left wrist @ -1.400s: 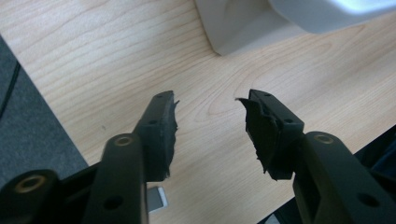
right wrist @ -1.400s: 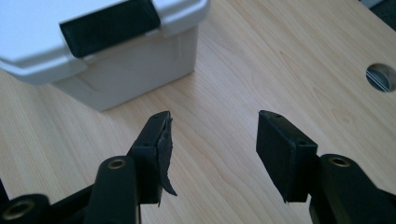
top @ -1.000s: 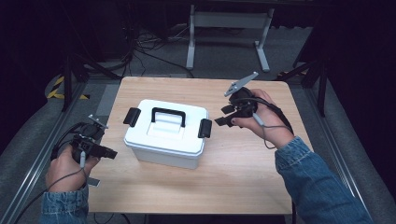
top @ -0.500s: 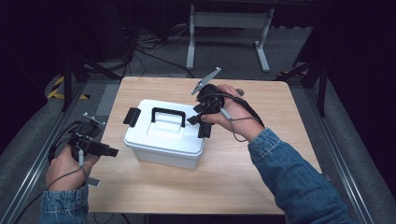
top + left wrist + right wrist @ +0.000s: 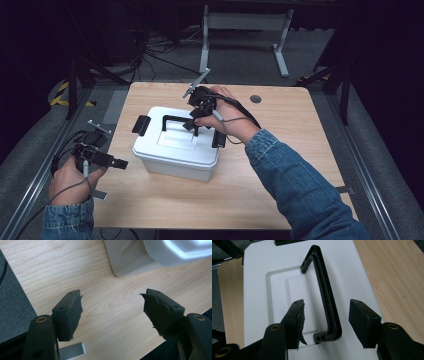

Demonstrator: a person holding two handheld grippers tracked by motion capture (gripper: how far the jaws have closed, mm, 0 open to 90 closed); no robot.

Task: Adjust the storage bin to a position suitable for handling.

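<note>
High view: white box (image 5: 177, 147) w/ black handle (image 5: 181, 121) sits mid table (image 5: 300, 150); right gripper (image 5: 196, 122) over handle, left gripper (image 5: 119, 163) near table's left edge.
Left gripper view: jaws spread, nothing btwn, box corner (image 5: 130, 260) ahead.
Right gripper view: jaws apart, straddling handle (image 5: 325, 297), not touching.

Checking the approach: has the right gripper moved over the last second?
Yes. The right gripper has moved left across the table, from beside the white box to over its handle.
</note>
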